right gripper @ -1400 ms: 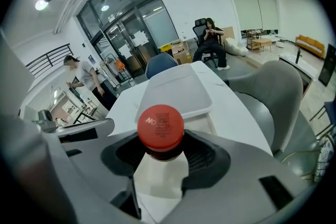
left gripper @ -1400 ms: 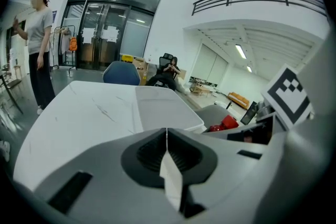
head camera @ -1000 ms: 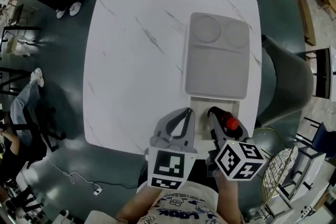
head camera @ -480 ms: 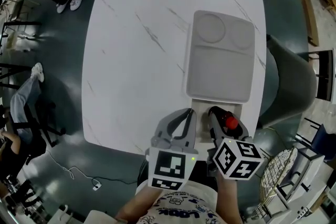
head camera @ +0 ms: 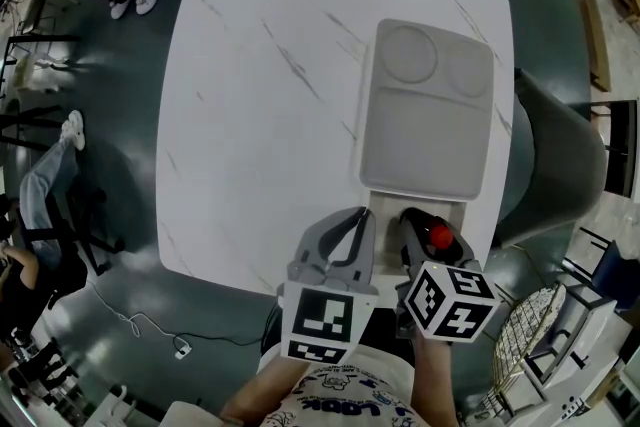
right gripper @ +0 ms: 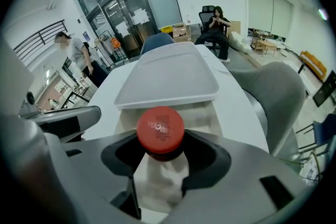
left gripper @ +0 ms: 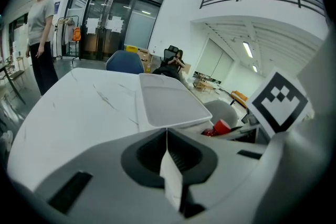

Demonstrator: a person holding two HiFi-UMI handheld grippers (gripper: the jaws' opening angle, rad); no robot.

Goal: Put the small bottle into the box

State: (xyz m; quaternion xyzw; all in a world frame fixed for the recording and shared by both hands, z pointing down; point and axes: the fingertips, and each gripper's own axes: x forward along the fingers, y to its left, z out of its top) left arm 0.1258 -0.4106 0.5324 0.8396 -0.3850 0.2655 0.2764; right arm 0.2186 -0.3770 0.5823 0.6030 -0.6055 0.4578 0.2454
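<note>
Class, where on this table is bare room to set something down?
Free: the left part of the table, bordered by its edges and the grey lid. Crowded: the near right corner, where the left hand-held gripper, the right hand-held gripper and its bottle meet the box.

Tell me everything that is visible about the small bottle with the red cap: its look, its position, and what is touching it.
The small bottle has a round red screw cap with faint pale lettering on top and a dark neck just below it. The rest of its body is hidden. The right gripper is closed on it at the neck, one jaw on each side. It is held over the open pale box at the near edge of the white table. Whether it touches the box cannot be told.
</note>
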